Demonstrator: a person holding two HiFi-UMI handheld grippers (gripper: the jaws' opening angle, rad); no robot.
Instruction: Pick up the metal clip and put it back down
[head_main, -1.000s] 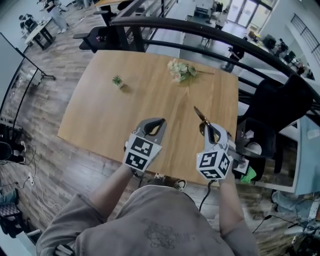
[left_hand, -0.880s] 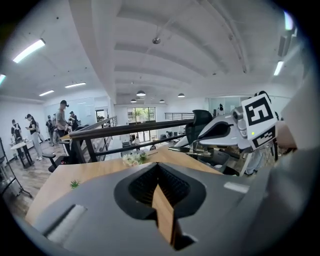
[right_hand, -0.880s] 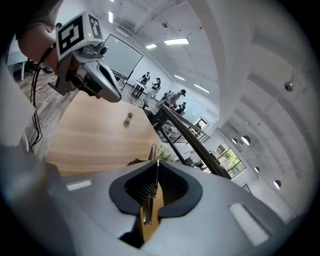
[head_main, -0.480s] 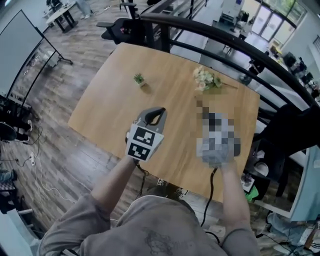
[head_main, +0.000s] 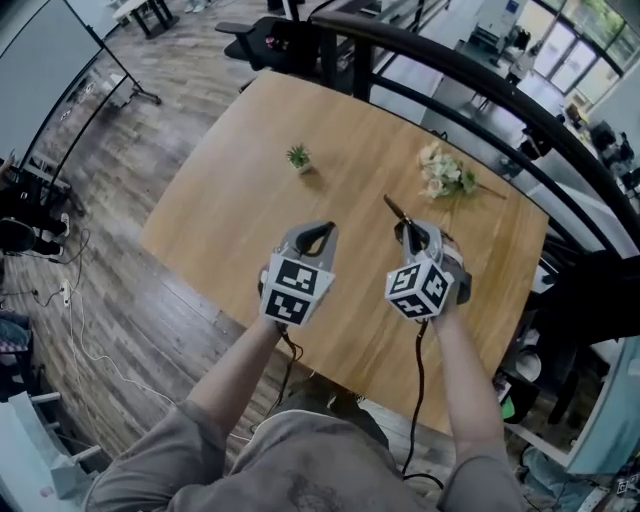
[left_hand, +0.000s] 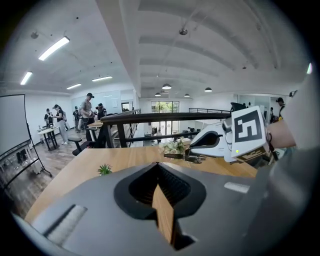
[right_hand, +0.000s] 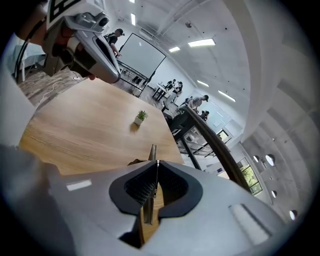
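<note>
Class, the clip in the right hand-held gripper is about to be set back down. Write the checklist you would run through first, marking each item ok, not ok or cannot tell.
1. Metal clip clamped between the jaws of the right hand-held gripper: ok.
2. Left hand-held gripper shut, with nothing between its jaws: ok.
3. Bare table in front of the clip to set it on: ok.
4. Small potted plant and flowers well apart from the clip: ok.
5. Clip's height above the tabletop: cannot tell.
</note>
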